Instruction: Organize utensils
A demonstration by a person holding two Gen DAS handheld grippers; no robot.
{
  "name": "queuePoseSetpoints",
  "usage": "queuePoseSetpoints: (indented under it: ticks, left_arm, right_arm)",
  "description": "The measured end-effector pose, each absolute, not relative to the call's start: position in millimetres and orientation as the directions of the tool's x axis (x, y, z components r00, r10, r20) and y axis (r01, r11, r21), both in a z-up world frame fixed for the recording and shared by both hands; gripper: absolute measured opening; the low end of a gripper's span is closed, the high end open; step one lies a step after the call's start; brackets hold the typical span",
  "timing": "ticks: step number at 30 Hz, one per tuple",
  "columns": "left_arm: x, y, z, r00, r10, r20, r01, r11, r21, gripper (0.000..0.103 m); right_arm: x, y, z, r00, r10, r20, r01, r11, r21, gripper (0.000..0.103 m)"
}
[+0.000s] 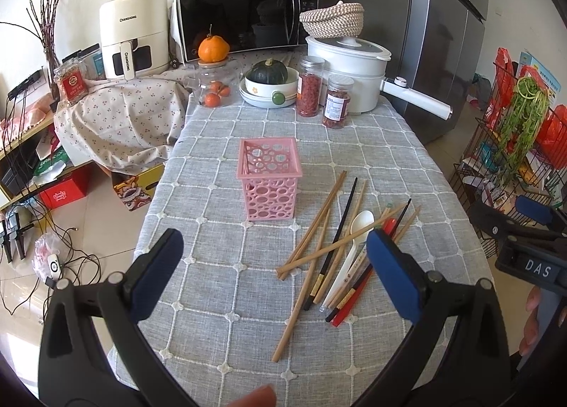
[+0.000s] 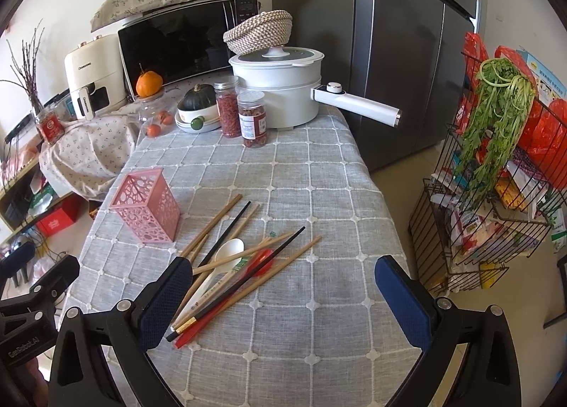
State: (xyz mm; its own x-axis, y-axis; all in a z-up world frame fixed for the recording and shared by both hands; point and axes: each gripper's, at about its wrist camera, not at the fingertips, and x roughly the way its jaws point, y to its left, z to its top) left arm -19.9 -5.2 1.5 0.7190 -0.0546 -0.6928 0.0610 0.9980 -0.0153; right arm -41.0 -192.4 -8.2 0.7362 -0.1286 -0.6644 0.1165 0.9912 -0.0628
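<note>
The heap of chopsticks (image 2: 234,265) and spoons lies on the tablecloth (image 2: 319,318) just ahead and left of the right claw (image 2: 283,295), long axes running toward it. Both claws gape empty; the left claw (image 1: 274,274) sits nearer the upright pink basket (image 1: 270,178).

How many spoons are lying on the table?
2. The white spoon lies in the middle of the utensil pile, under some chopsticks. The red spoon lies just right of it, partly covered. Others may be hidden.
</note>
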Motion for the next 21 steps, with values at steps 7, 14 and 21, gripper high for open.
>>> queuePoseSetpoints:
  ticks: [7, 14, 21]
  left_arm:
    - [-20.2, -5.9, 1.8, 0.720, -0.053, -0.692, 0.060, 0.998, -0.013, 0.103]
    - [-20.6, -6.2, 2.3, 0.721, -0.051, -0.691, 0.061, 0.998, -0.009, 0.103]
    - [-20.5, -11.5, 4.2, 0.734, -0.046, -0.678, 0.058, 0.998, -0.004, 0.103]
  right_arm:
    - [-40.3, -194.4, -8.3, 0.734, -0.126, -0.667, 0.117, 0.991, -0.059, 0.103]
    - [-39.8, -194.1, -9.8, 0.730, -0.121, -0.673, 0.112, 0.992, -0.058, 0.103]
    - [-40.9, -194.8, -7.4, 0.745, -0.143, -0.652, 0.131, 0.989, -0.067, 0.103]
